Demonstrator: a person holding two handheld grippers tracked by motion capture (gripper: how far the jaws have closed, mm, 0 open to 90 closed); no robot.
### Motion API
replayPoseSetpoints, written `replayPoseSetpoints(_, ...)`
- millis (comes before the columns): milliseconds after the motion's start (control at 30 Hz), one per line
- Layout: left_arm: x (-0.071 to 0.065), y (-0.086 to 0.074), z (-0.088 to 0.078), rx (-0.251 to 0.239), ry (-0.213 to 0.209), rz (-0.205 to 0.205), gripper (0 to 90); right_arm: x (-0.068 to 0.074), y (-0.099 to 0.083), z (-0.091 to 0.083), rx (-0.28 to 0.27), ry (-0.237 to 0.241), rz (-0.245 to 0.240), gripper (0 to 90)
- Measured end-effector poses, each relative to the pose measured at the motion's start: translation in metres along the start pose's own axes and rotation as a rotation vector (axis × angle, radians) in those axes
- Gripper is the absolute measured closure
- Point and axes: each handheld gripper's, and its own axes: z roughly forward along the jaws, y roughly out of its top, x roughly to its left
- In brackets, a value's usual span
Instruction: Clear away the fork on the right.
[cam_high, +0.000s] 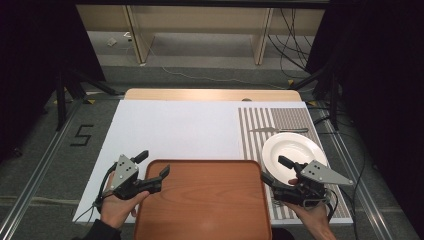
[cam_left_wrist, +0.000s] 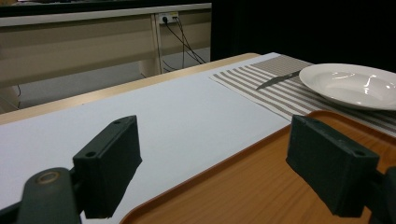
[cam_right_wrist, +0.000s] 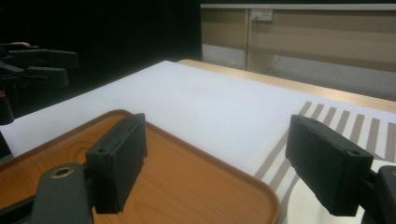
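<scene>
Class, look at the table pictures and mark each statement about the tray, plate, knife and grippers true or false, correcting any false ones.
1. The tray has nothing on it. True.
2. The plate sits on the tray. False: it rests on the striped mat, beside the tray.
3. The knife lies beyond the plate on the mat. True.
4. The left gripper grips the knife. False: its jaws are open and hold nothing.
5. The right gripper is open. True.

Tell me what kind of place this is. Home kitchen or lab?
Likely a lab recording station, not a home: black curtains flank the table, loose cables lie on the floor, and a taped "5" marks it.
</scene>
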Motion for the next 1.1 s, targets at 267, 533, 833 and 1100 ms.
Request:
replayPoseSetpoints(267, 0.0, 0.0, 0.0, -0.002, 0.0, 0.0, 16.8, -0.009, 0.003, -0.006, 0.034, -0.038, -0.015, 21.6)
replayPoseSetpoints(533, 0.0, 0.0, -0.001, -0.002, 0.001, 0.0, 16.7, -0.018, 0.003, -0.009, 0.095, -0.068, -0.028, 21.3)
replayPoseSetpoints(833, 0.0, 0.0, -0.001, -0.002, 0.0, 0.003, 16.8, -0.026, -0.002, -0.007, 0.227, -0.081, -0.085, 21.8)
replayPoseSetpoints(1100, 0.0, 0.0, -0.001, -0.002, 0.001, 0.003, 16.8, -0.032, -0.005, -0.008, 0.321, -0.085, -0.101, 22.6)
